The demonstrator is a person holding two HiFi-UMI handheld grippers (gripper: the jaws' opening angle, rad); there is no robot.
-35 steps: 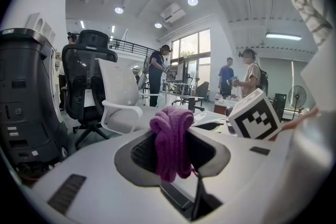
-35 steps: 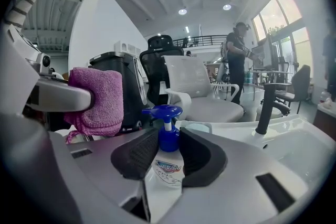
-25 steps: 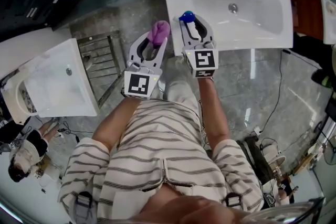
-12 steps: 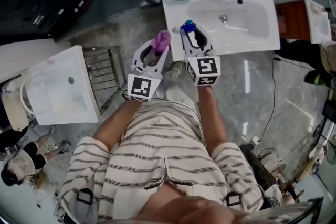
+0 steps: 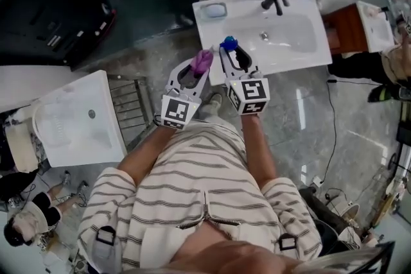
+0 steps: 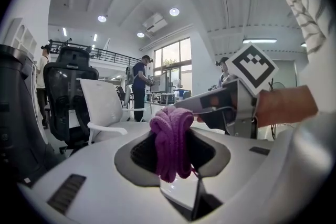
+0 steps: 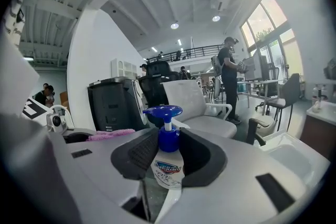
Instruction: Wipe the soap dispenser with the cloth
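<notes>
Lifted higher, soap dispenser [image 7: 168, 165] stands clamped upright inside the right tool [image 5: 232, 56].

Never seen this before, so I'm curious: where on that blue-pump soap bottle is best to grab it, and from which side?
Probably at the narrow blue collar under the pump head, coming in level from the side. The right tool is shut on the soap dispenser there; the wider head above should stop slipping, and the body is left bare for wiping.
</notes>
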